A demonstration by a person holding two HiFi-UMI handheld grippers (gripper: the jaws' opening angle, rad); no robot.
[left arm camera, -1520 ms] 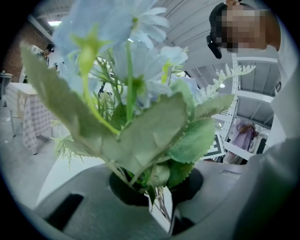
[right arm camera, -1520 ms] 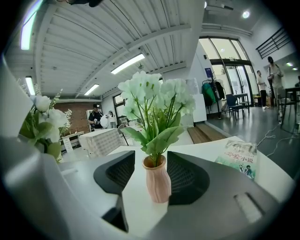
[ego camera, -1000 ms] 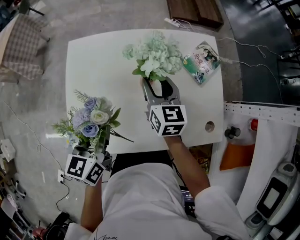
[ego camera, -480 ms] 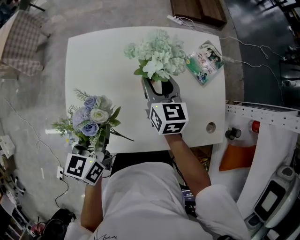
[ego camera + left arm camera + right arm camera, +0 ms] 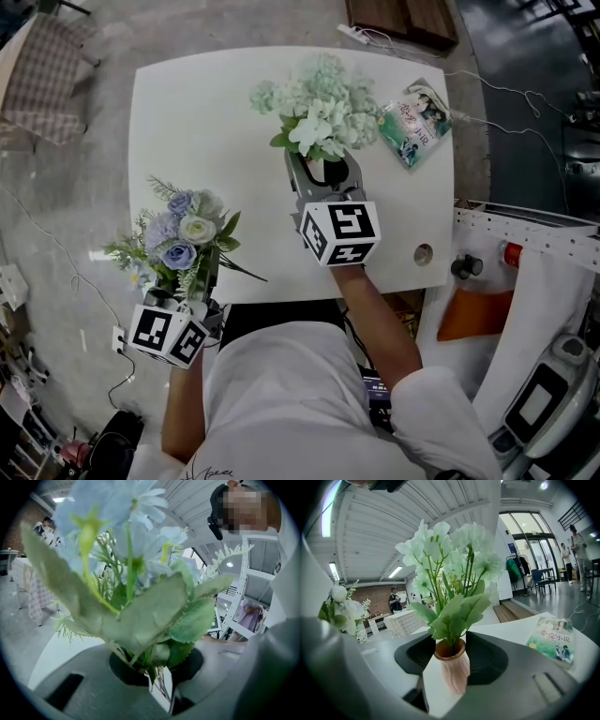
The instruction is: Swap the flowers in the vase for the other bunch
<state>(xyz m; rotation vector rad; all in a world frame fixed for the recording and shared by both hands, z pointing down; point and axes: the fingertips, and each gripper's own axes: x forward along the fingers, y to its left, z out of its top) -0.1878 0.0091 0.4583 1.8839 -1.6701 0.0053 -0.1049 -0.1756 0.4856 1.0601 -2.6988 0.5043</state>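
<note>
A small pink ribbed vase (image 5: 452,667) stands mid-table with a pale green and white bunch (image 5: 323,108) in it. My right gripper (image 5: 321,161) reaches around the vase (image 5: 322,171) from the near side. Its jaws have just been closing with the vase between them, and I see no firm press, so it is open. In the right gripper view the green bunch (image 5: 450,573) rises just above the right gripper (image 5: 450,656). Off the table's near left corner, my left gripper (image 5: 192,286) is shut on the stems of a blue and white bunch (image 5: 183,239). That blue bunch (image 5: 131,573) fills the left gripper view above the left gripper (image 5: 157,679).
The white table (image 5: 206,122) has a book (image 5: 412,122) lying at its far right corner and a round hole (image 5: 424,253) near its right front. White equipment (image 5: 525,244) stands right of the table, a checkered chair (image 5: 42,84) at far left. Cables run along the floor behind.
The picture has slid slightly as the head moved. Both grippers, the vase and both bunches keep their places.
</note>
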